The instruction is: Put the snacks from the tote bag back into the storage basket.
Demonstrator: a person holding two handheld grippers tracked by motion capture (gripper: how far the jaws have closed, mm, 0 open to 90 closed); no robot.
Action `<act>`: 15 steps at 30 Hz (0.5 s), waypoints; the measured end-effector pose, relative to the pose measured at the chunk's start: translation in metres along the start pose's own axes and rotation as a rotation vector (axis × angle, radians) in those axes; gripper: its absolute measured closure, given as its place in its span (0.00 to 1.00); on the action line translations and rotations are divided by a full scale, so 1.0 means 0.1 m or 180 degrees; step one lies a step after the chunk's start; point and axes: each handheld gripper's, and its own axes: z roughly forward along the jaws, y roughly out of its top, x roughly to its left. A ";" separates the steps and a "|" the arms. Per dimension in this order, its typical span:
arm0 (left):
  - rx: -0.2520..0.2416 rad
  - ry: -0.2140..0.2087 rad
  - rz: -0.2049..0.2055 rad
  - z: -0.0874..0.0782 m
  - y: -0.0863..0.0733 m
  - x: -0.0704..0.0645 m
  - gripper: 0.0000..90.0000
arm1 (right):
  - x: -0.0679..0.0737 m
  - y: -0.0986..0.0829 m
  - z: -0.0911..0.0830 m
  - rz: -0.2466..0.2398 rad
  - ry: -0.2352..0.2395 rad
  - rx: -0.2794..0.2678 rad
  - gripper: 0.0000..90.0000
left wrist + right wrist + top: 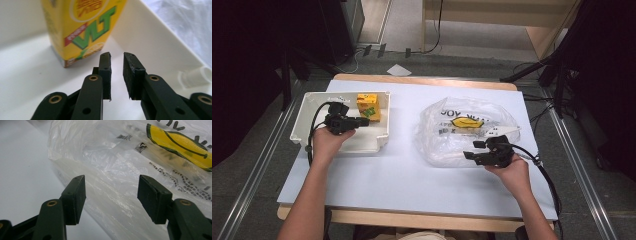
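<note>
A person at a white table (377, 175) works 2 hand-held grippers, 1 at a yellow drink carton (367, 107) and 1 at a clear plastic bag (447, 135). The left gripper (362, 121) sits inside a white bin (307, 112), its jaws parted by a narrow gap and gripping nothing. In the left gripper view the carton (80, 30) stands upright just ahead of those jaws and off to their left, its long axis vertical, apart from the pads. The left hand is clearly the nearer to it. The right gripper (472, 150) rests at the near edge of the bag, jaws spread wide and empty; in the right gripper view the crumpled bag (112, 177) lies directly ahead of and between them. Judging by this, the carton wants a short swing leftward before any closing.
</note>
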 end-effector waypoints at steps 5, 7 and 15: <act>0.0024 -0.0100 0.0072 -0.03 0.02 -0.14 0.77 | 0.00 0.00 0.00 -0.0004 0.0009 0.0014 0.45; 0.0053 -0.0118 0.0105 -0.03 0.03 -0.19 0.74 | 0.00 0.00 0.00 -0.0004 0.0005 0.0010 0.45; 0.0112 -0.0201 0.0185 -0.02 0.06 -0.36 0.61 | -0.01 0.00 -0.02 0.0010 0.0022 -0.0033 0.45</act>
